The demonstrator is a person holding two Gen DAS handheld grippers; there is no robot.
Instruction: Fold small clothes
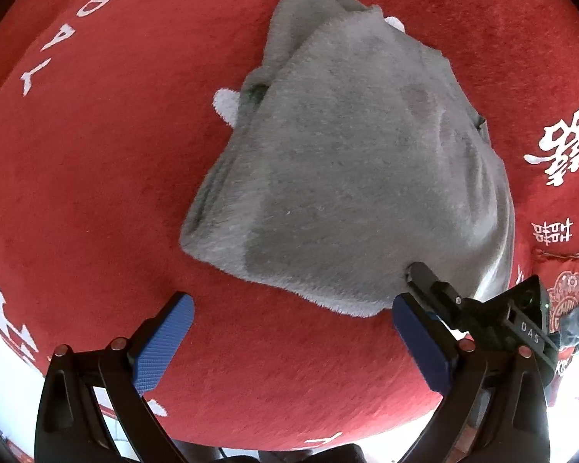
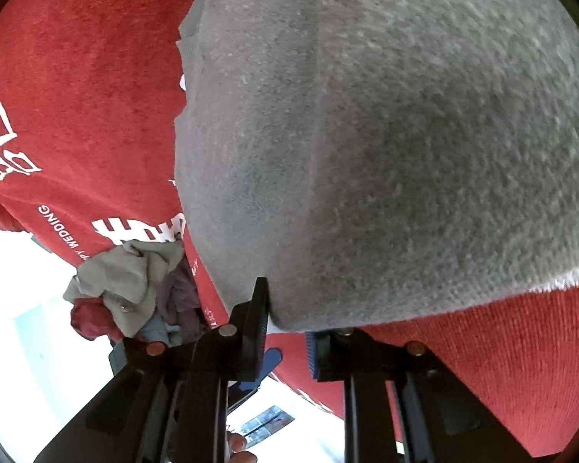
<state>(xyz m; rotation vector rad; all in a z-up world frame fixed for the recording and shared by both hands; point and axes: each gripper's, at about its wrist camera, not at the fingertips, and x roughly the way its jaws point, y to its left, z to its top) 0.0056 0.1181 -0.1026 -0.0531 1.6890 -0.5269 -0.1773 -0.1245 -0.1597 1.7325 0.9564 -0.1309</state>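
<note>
Garment: a fuzzy grey knitted garment (image 1: pixel 351 162), partly folded into a rough wedge, lies on the red cloth near its middle; a narrower grey flap sticks out at the far end, and small white patches peek from under two of its edges.
Surface: a red velvety cloth with white printed lettering (image 1: pixel 96 177) covers the bench (Latin words and Chinese characters show around the garment).
Left gripper: the black left gripper with blue ribbed pads (image 1: pixel 289 341) sits over bare red cloth just beside the garment's near edge; its jaws stand wide apart and hold nothing.
Right gripper: the black right gripper (image 2: pixel 287 333) is at the garment's near corner, seen in the left wrist view as a dark finger pressed against the grey fabric; its jaws stand narrow, pinched on the grey hem.
Pile: a heap of crumpled clothes in beige, maroon and purple (image 2: pixel 135 289) lies off the red cloth's edge, well apart from the garment.
</note>
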